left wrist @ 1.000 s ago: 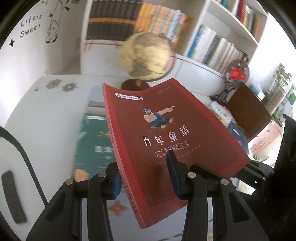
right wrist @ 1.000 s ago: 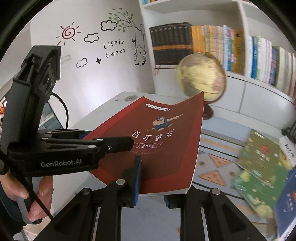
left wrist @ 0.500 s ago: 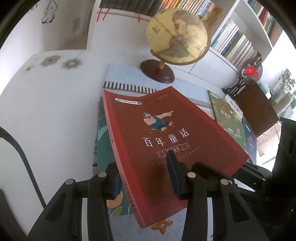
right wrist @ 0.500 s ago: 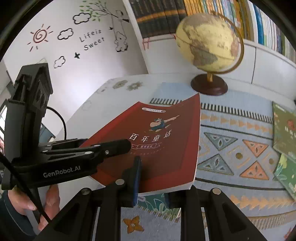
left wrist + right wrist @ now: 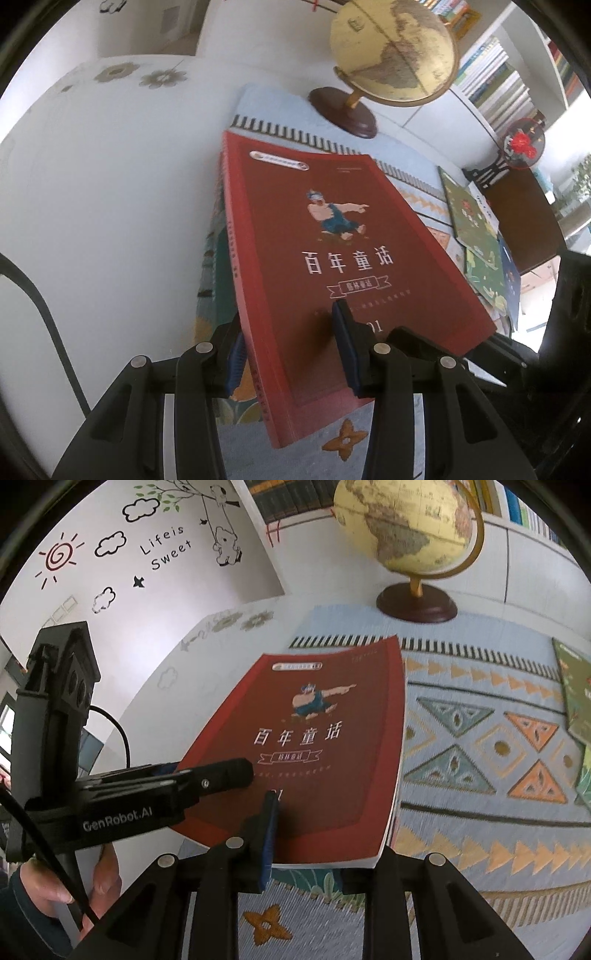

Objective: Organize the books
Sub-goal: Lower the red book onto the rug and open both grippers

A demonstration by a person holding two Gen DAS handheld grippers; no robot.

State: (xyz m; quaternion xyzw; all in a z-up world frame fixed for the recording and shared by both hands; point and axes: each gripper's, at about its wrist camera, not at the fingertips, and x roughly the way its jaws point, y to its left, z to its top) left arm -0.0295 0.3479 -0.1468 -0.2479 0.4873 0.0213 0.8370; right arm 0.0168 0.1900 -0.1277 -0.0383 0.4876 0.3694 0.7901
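Red book point(image 5: 332, 258) fills the centre of the left wrist view, cover up, long axis running from the lower centre of the frame up toward the globe point(image 5: 395, 51) at upper right. Spine on the frame's left side, page edge on the right.

Left gripper point(image 5: 291, 354): part-open, clamped on the book's near spine corner, one blue pad on the cover, the other under the spine.

Right gripper point(image 5: 325, 834): at the near page-edge corner, bottom centre of the right wrist view. One pad sits on the cover, the other is hidden under the book. Jaws are opening with the book between them; grip looks to be loosening.

The book lies low over a teal book point(image 5: 210, 295) that shows at its left edge and under its near end, on the patterned mat point(image 5: 480, 738) on the counter point(image 5: 92, 221). Cannot tell if they touch.

Judgement: this is a set-down onto the teal book. Both grippers share the near short edge; backing out means pulling toward the bottom of the frame, along the long axis. More books point(image 5: 476, 243) lie well apart at right.
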